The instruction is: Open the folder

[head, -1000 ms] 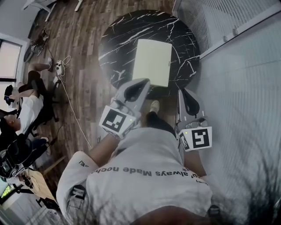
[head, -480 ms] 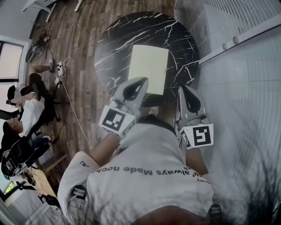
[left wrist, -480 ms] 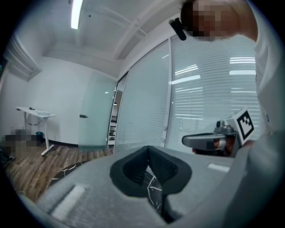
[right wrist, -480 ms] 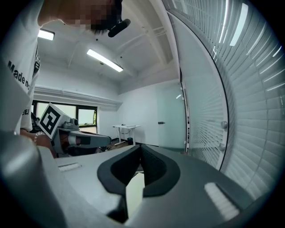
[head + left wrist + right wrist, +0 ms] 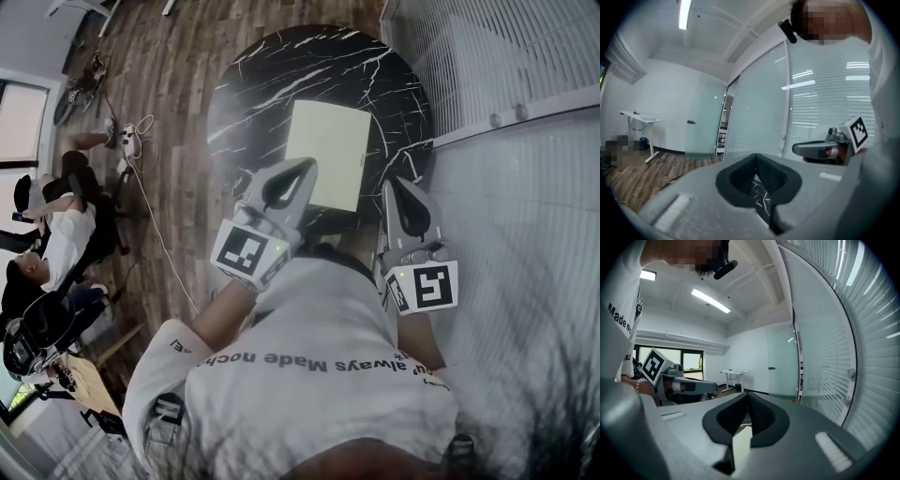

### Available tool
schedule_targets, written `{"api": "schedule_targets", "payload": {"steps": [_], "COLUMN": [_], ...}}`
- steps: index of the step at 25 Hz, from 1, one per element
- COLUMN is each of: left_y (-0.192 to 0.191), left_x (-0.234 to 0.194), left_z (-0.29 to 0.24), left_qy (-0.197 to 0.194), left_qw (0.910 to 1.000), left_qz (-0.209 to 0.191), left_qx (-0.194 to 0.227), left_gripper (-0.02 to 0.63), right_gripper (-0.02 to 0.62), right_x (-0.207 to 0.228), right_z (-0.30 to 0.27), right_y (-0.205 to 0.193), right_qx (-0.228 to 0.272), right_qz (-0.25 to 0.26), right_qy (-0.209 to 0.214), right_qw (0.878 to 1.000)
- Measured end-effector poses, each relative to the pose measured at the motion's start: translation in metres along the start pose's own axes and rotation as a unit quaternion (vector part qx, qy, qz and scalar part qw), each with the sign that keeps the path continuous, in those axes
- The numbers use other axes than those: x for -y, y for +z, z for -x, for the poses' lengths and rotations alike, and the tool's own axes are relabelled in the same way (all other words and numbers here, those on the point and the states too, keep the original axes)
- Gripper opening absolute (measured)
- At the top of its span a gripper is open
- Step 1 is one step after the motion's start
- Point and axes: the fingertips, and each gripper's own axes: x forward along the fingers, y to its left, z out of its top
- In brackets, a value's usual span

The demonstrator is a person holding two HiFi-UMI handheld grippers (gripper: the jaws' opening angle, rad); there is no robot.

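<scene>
A pale yellow-green folder (image 5: 328, 155) lies closed and flat on the round black marble table (image 5: 281, 75). My left gripper (image 5: 309, 166) is held level at the table's near edge, its tip in front of the folder's near left corner, jaws shut and empty. My right gripper (image 5: 390, 181) is beside the folder's near right corner, also shut with nothing held. In the left gripper view the closed jaws (image 5: 756, 155) frame a patch of marble. In the right gripper view the shut jaws (image 5: 748, 393) frame a strip of the folder (image 5: 742, 444).
A glass wall with blinds (image 5: 506, 84) runs close along the table's right side. Wooden floor (image 5: 169, 84) lies to the left, with a power strip and cable (image 5: 127, 141) and seated people (image 5: 56, 234) further left. A white desk (image 5: 640, 119) stands across the room.
Both grippers have moved forward toward the table, side by side, and the folder now lies nearer their tips. Their jaws look unchanged.
</scene>
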Motion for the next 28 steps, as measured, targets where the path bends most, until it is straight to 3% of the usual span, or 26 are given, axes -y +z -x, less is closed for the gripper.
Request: {"api": "schedule_targets", "payload": {"steps": [10, 28], "left_y": [0.008, -0.058], "left_x": [-0.047, -0.071], "left_z": [0.011, -0.001], "left_qy": [-0.006, -0.022], "left_qw": [1.0000, 0.9985], "left_qz": [0.007, -0.002], "left_qx": [0.002, -0.051], "left_gripper": [0.003, 0.003], "right_gripper": [0.003, 0.003], "right_x": [-0.018, -0.006], "right_z": [-0.038, -0.050], "right_y": [0.011, -0.046], "right_qx": [-0.008, -0.055], "right_qz": [0.004, -0.015], "right_qy": [-0.015, -0.036], "right_qw": [1.000, 0.998]}}
